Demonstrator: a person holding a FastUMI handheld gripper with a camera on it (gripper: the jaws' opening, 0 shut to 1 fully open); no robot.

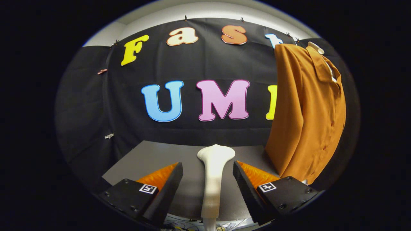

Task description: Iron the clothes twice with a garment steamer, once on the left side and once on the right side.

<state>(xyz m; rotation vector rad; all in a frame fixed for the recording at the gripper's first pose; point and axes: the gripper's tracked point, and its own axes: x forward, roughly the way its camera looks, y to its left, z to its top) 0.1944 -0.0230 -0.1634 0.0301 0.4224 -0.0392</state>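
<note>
**Steamer lined up between my spread tongs, not yet pinched**

My tongs [208, 179] are spread wide, with a clear gap on both sides of the garment steamer [213, 179]. Neither finger touches it. The left finger [167, 186] and right finger [247, 187] flank the white body about evenly, so it sits centred between them.

The steamer lies on the grey bench [151, 157], its long axis running straight away from me, parallel to my fingers. The wide, flared head points forward toward the booth wall; the narrow handle end comes back toward me and passes beneath the tongs. The handle shaft is the part level with my fingertips, so I judge that closing where I am would pinch the handle across its narrow width, with no turn of the wrist needed.

The orange shirt [305, 109] hangs ahead and to my right, beyond the right finger, its collar up on a white hanger [316, 47] and its hem near the bench. Once the steamer is lifted, I expect the move to swing rightward and up.
</note>
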